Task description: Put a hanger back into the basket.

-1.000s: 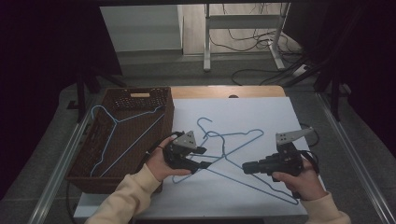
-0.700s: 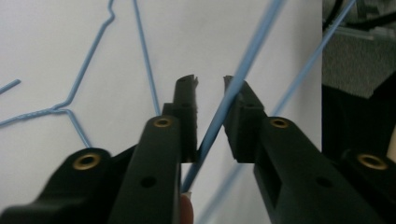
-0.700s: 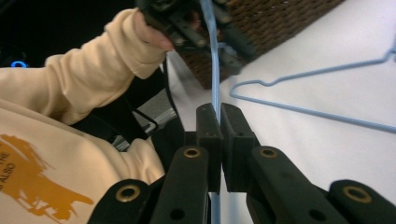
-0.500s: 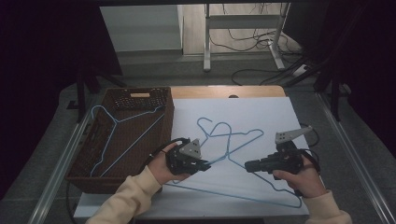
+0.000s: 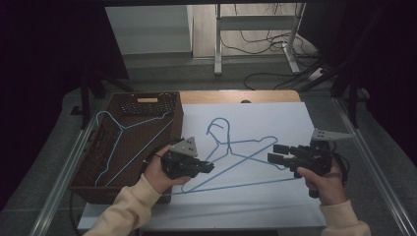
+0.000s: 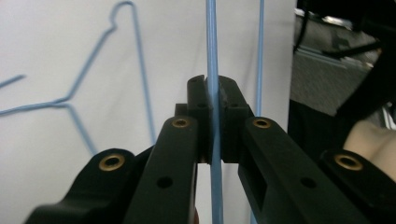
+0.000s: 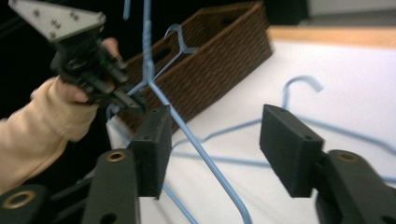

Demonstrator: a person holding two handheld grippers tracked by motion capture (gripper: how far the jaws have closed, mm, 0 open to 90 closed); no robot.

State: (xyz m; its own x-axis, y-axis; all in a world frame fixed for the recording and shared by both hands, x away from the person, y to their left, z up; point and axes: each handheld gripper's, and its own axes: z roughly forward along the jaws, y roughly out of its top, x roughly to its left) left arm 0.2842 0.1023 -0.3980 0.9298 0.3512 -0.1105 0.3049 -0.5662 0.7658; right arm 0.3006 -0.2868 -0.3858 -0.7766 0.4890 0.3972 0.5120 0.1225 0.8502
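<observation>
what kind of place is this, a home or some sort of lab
Most likely a lab or recording workspace, not a home: a bare white table on a metal frame, loose cables across the floor behind it, and a person working with handheld grippers on blue wire hangers beside a wicker basket.

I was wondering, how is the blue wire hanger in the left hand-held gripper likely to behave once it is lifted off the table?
The hanger is thin wire, so it is probably light and a bit springy. The left hand-held gripper pinches one strand only, so the frame will likely swing or pivot. It crosses a second hanger on the white table and might snag it.
</observation>
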